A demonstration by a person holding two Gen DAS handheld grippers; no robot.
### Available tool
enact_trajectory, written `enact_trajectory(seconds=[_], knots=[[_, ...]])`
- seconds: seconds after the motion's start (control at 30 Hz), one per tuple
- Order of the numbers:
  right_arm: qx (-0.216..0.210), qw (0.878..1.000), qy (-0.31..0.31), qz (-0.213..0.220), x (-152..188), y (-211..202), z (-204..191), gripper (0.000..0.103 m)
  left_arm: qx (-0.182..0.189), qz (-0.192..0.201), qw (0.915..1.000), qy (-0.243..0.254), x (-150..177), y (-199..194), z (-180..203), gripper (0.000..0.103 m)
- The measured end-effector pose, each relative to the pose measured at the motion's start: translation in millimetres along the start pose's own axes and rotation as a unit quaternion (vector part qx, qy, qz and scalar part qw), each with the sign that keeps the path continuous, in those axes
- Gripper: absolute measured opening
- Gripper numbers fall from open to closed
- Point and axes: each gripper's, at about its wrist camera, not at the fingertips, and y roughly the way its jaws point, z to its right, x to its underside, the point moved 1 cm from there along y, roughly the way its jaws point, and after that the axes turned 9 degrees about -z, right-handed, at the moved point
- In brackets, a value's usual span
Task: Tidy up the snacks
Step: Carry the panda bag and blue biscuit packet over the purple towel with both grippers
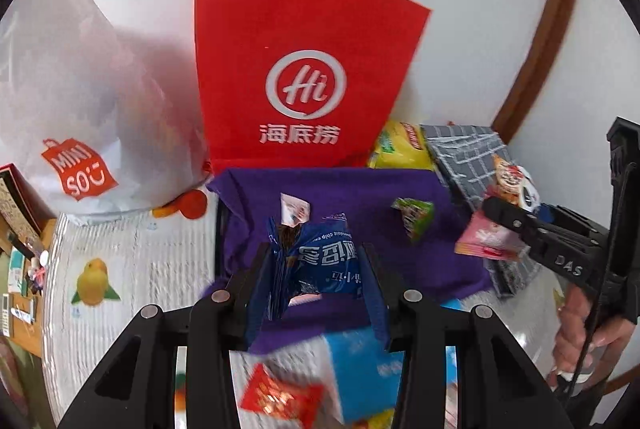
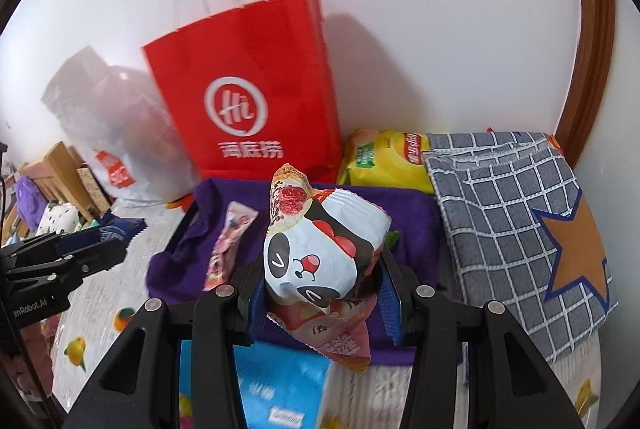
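The left gripper (image 1: 316,265) held a blue cookie packet (image 1: 320,257) clamped between its fingers (image 1: 256,281), above a purple cloth (image 1: 360,197). A small green packet (image 1: 414,217) lay on that cloth. Behind stood a red paper bag (image 1: 300,69), beside a white plastic bag (image 1: 80,109). The right gripper (image 1: 500,217) gripped a pink packet (image 1: 486,239).

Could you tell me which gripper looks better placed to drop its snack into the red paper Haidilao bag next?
Probably left. The left gripper holds the blue cookie packet almost straight in front of the red paper bag; the right gripper, with its panda-print snack packets, faces a spot right of it.
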Motion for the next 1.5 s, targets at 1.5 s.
enact_trajectory(seconds=[1.5], knots=[[-0.035,0.991,-0.020,-0.129,2.5,94.5,12.2,0.046,0.021,-0.105,0.9938,-0.031,-0.6,109.0,-23.7,0.040]])
